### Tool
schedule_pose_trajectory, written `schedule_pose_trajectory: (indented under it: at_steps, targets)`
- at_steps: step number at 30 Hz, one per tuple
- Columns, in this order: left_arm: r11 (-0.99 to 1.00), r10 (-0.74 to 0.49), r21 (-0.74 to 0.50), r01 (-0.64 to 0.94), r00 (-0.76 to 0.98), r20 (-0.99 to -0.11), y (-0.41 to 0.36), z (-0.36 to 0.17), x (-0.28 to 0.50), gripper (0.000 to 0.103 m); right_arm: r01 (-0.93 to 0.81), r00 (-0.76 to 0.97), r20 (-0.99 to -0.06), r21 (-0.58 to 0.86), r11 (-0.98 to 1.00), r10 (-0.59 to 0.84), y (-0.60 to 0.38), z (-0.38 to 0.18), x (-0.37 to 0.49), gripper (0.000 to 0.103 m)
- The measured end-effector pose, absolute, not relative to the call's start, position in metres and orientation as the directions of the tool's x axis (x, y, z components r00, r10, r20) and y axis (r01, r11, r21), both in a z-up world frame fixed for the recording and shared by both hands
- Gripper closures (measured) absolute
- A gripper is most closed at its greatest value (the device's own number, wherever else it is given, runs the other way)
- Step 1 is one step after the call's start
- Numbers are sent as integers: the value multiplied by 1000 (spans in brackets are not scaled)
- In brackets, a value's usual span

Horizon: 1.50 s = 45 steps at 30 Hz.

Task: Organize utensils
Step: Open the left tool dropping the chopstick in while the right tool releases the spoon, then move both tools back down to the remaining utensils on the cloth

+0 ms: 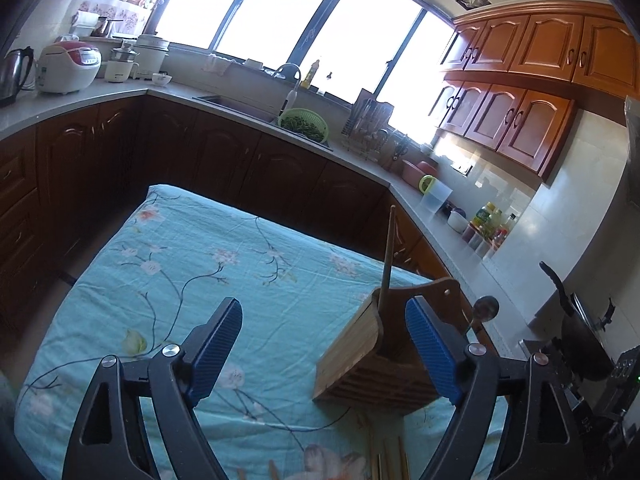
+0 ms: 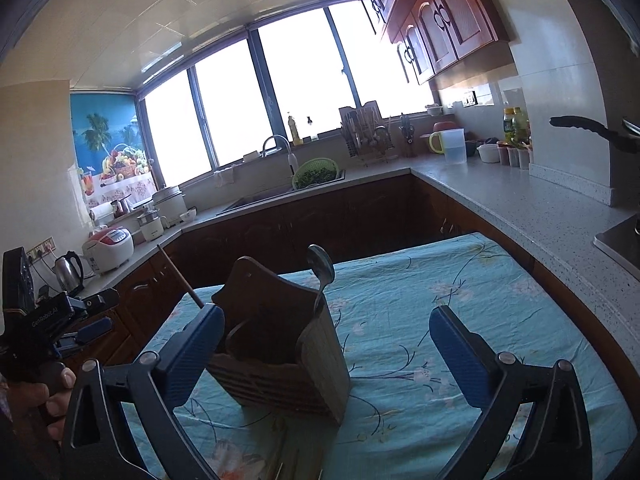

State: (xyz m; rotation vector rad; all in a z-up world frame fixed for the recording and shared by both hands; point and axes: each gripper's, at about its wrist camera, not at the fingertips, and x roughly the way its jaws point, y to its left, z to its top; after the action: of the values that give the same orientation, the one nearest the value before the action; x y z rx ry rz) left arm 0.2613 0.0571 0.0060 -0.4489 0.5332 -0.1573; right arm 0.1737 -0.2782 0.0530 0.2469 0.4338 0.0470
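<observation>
wooden utensil holder [image 2: 280, 344] on the floral cloth [image 2: 460, 300], holding a metal spoon [image 2: 322, 270] and one chopstick [image 1: 387, 256]. left gripper [image 1: 324, 354] and right gripper [image 2: 326, 360], beside the holder, both spread wide, gripping nothing.

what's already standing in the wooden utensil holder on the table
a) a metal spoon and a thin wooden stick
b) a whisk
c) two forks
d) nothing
a: the wooden utensil holder has a metal spoon rising from its right side and a thin wooden stick leaning out of it.
</observation>
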Motion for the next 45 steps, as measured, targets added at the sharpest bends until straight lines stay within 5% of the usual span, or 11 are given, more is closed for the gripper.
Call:
schedule_pose_trajectory:
  at_steps: [21,37,43,45]
  targets:
    - [908,-256,-418,-16,769,-586,59,-3,118,19,20,831,-537,290,957,145,-262,12,73,0]
    - [929,-242,-369,-23,715,-656,46,-8,114,20,25,780,-607,270,962,150,-251,-14,65,1]
    - [942,-239,-336,-10,686,-687,36,-13,133,27,32,764,-629,264,964,147,-250,-18,74,17]
    - [943,-248,-333,1,671,-699,33,-15,139,38,34,756,-638,260,965,145,-249,-19,78,25]
